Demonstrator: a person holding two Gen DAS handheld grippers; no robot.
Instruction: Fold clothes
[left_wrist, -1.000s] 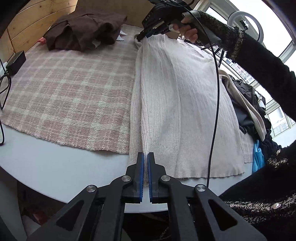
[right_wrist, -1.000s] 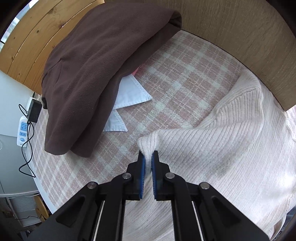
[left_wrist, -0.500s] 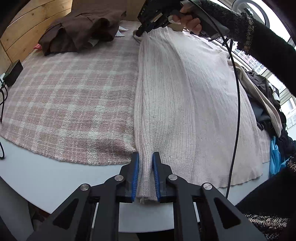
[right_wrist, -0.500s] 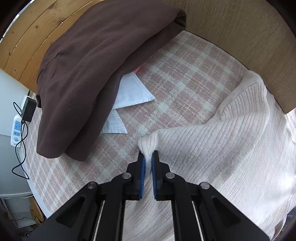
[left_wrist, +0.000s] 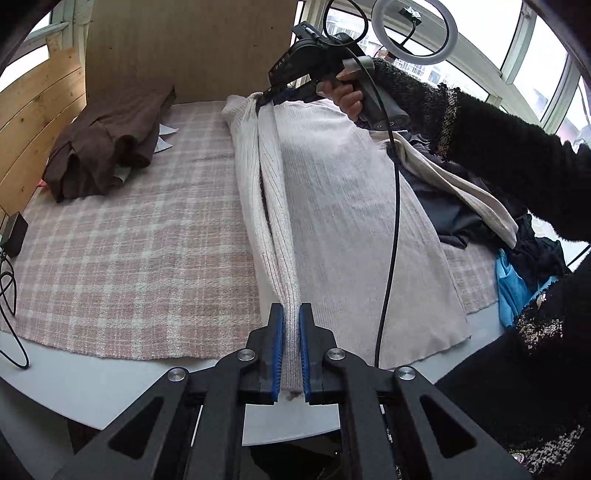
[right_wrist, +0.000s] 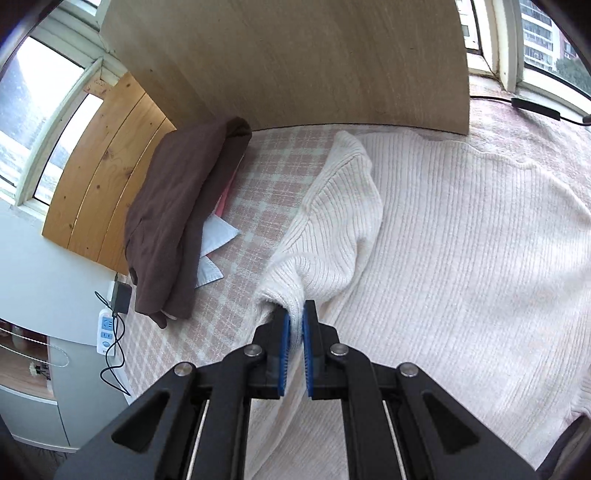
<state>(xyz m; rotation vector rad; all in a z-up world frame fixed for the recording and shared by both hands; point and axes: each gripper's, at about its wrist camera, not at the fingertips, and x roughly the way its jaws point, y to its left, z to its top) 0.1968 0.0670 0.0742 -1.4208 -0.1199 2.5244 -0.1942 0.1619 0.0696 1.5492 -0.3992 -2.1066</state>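
I am holding the left gripper (left_wrist: 291, 350) nearest to me, at the near edge of the table (left_wrist: 110, 384). Its jaws are closing, and the blue pads are pressing on the hem end of the cream ribbed sweater (left_wrist: 332, 206). From that grip, one side edge of the sweater is running straight away from me as a raised, gathered ridge. The sweater's long axis is therefore lying along the line between my two grippers, near to far.

The rest of the sweater is lying flat on the pink plaid cloth (left_wrist: 129, 240), to the right of the lifted ridge in the left wrist view.

At the far end of the ridge, I am holding the right gripper (right_wrist: 294, 354) with its jaws nearly together, pinching the knit near the shoulder, just beside the hanging sleeve (right_wrist: 332, 221). Each hand is thus the nearer one to its own end of the edge.

I judge the coming move to be a sideways carry of this edge across the flat body; both ends should be travelling together to keep the ridge straight.

Beyond and to the left, a brown garment (left_wrist: 107, 140) is lying well apart against the wooden board (left_wrist: 184, 48).
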